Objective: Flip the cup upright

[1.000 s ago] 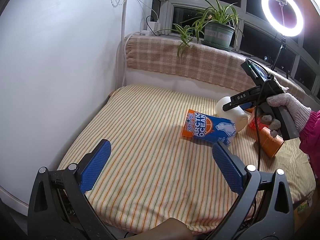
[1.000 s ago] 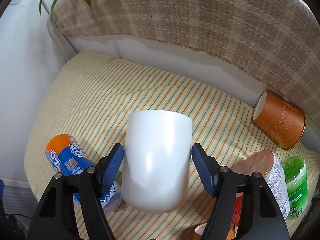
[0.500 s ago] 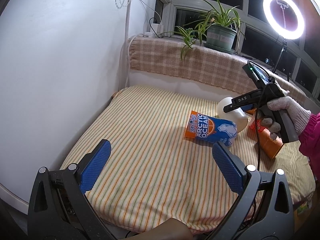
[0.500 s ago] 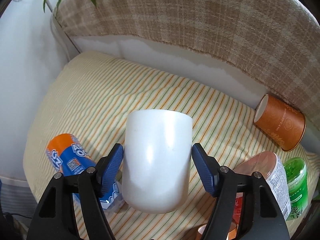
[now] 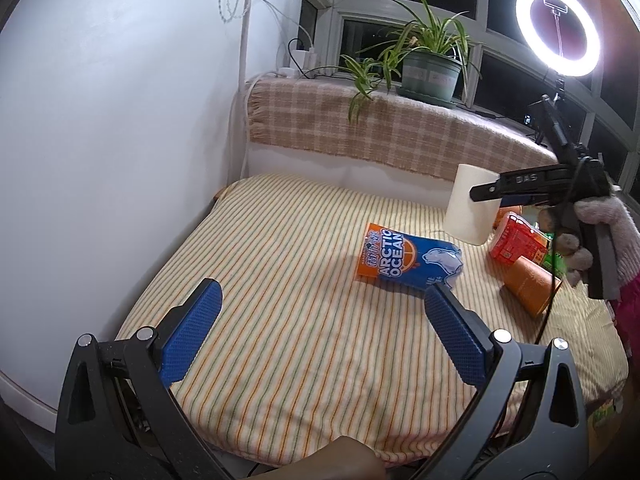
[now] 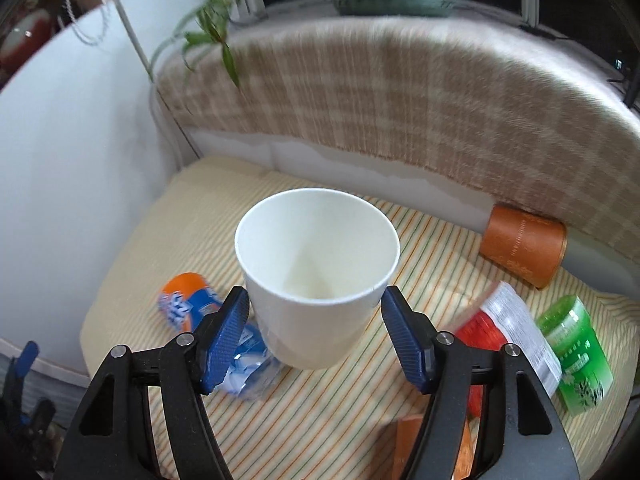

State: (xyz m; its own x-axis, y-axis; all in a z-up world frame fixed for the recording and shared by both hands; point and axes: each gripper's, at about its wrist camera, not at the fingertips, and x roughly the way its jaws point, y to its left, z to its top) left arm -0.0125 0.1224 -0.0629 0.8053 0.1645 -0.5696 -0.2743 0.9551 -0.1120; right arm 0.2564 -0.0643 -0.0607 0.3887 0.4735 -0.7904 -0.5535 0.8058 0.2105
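White paper cup (image 6: pixel 316 276) pinched between the blue pads (image 6: pixel 226 334) of the right hand-held gripper (image 6: pixel 316 334), mouth up and open toward the right wrist camera, bare inside wall in plain sight. Seen from the left wrist view, same cup (image 5: pixel 468 204) upright and lifted clear of the striped mattress (image 5: pixel 280 280), right hand-held gripper (image 5: pixel 486 194) gripped by a gloved hand (image 5: pixel 600 236) at the frame's right edge. Left hand-held gripper (image 5: pixel 320 332) spread wide and holding nothing, low over the near edge of the mattress, well apart from the cup.

On the mattress below the cup: blue-and-orange ARCTIC OCEAN cup (image 5: pixel 404 262) on its side, partly crushed at the far end. To the right, red cup (image 6: pixel 504 332) with white label and green cup (image 6: pixel 574 360), both lying down, side by side. Farther back, orange-brown cup (image 6: pixel 524 244) on its side against the white base below the plaid blanket (image 5: pixel 380 136). Potted spider plant (image 5: pixel 428 68) on the sill above the blanket; lit ring light (image 5: pixel 558 28) at upper right. Background of the right wrist view smeared by motion blur, cup rim sharp.
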